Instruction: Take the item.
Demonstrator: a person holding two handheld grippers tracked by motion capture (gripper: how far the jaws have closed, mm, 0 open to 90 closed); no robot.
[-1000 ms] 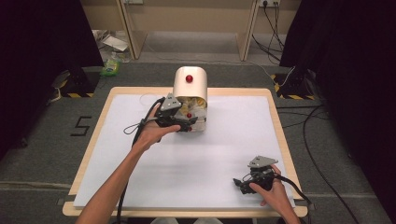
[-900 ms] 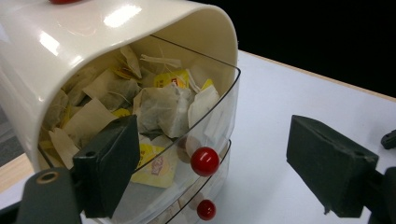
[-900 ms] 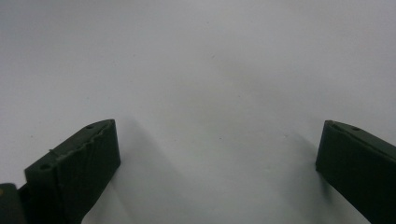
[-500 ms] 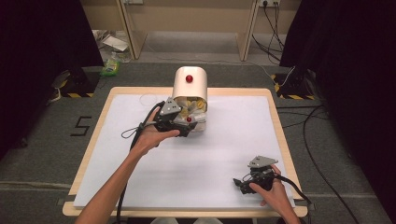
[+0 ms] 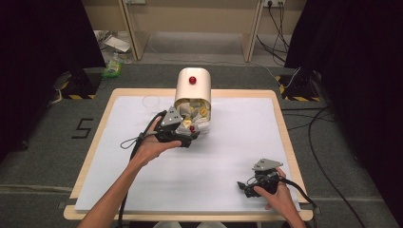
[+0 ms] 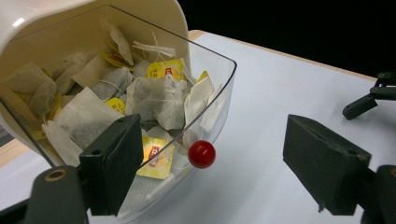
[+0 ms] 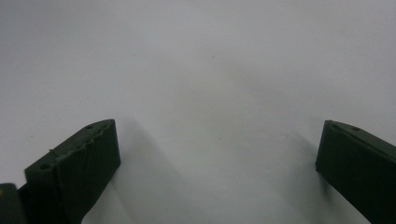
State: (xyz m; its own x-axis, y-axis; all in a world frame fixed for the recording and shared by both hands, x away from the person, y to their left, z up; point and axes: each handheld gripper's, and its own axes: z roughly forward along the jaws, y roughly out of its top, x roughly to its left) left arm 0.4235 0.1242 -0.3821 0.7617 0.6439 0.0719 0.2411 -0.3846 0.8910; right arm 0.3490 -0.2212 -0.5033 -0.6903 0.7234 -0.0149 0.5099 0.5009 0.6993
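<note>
Presently my left tongs (image 6: 210, 172) stand apart astride the red knob (image 6: 201, 154) on the clear, rigid, slippery lid (image 6: 212, 100) of the tea-bag container (image 5: 192, 88) at the surface's (image 5: 285, 142) far side; right tongs (image 7: 217, 172) idle, agape.

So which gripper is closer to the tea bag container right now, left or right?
Left. The left gripper sits right at the tea bag container's open clear front, jaws apart. The right gripper rests far off near the table's front right corner, jaws apart.
</note>
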